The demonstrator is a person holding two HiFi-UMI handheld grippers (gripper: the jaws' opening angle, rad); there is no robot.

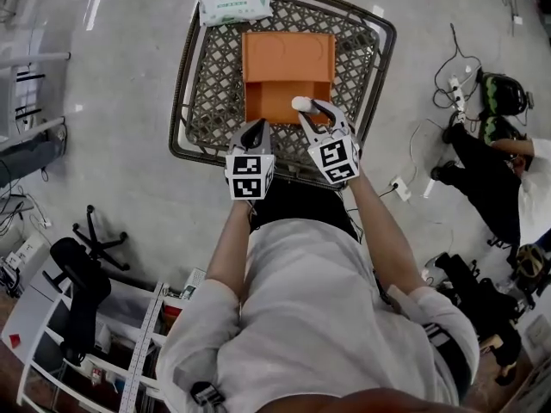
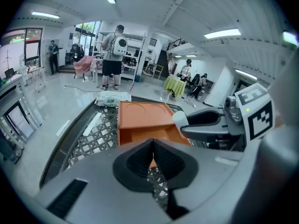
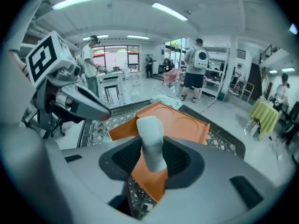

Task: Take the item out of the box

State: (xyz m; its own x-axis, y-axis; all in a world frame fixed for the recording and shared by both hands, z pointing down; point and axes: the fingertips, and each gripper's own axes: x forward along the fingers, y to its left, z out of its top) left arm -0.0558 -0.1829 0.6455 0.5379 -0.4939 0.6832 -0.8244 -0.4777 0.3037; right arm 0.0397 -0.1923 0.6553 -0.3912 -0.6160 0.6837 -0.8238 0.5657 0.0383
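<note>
The right gripper (image 3: 152, 148) has its fingers clamped on the white item (image 1: 301, 103), which sticks out beyond their tips, over the near part of the open orange box (image 1: 288, 58) on the mesh tabletop (image 1: 207, 93). The item looks light, stiff and smooth, probably slippery, so a hold across its lower body seems soundest. Beside it, the left gripper (image 2: 153, 144) has its fingers closed on nothing.
</note>
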